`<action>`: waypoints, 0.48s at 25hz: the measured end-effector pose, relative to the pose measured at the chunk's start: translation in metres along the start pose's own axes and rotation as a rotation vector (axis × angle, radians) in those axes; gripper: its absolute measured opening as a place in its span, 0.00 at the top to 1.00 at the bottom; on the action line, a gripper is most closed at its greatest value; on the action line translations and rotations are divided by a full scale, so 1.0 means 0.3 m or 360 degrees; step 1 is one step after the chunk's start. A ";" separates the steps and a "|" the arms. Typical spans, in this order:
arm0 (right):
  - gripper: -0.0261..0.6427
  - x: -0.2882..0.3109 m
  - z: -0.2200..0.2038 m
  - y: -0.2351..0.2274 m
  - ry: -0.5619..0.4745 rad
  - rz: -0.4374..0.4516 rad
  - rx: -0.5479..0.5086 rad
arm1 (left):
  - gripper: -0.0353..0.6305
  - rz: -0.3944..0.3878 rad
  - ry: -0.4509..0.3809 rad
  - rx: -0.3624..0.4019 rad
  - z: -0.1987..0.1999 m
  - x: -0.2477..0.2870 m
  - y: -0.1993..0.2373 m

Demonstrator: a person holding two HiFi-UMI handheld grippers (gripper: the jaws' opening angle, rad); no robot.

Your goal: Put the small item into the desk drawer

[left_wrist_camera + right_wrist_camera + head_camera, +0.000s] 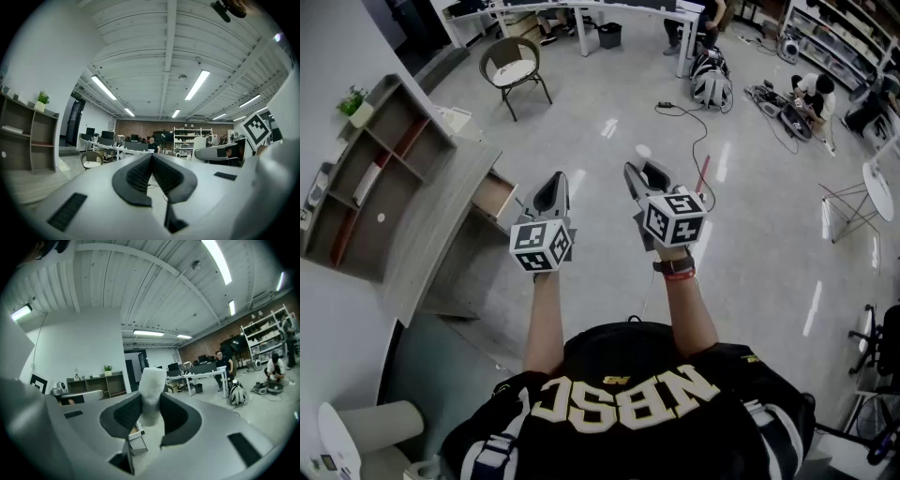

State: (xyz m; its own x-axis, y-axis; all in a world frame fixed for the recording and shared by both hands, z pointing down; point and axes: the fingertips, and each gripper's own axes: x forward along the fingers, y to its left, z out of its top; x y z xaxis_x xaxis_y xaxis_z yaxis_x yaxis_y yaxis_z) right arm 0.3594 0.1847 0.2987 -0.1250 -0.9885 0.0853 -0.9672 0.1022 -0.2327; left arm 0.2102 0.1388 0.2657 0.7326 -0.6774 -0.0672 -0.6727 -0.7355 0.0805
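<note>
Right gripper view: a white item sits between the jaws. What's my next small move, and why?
Probably carry the right gripper left, toward the open drawer. Its jaws grip the white item, the drawer already stands pulled out of the desk, and in the head view the gripper is well off to the drawer's right.

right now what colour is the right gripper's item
The item is white; the right gripper view shows it best.

Shirt [628,398], person's chest, head view: large white block letters, upside down to the camera, reading "NBSC". Sign [77,95] above doorway, left gripper view: dark, lettering too small to read.
</note>
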 end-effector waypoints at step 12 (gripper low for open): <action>0.77 -0.083 -0.008 -0.150 0.0019 -0.0043 0.0049 | 0.92 0.0053 -0.0025 -0.0025 -0.042 0.048 -0.115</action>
State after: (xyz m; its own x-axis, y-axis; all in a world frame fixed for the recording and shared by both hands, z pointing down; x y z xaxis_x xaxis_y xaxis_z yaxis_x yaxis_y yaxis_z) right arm 0.4054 0.2049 0.3095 -0.1017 -0.9894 0.1033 -0.9629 0.0719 -0.2599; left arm 0.2453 0.1544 0.2743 0.7078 -0.7019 -0.0798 -0.6951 -0.7122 0.0983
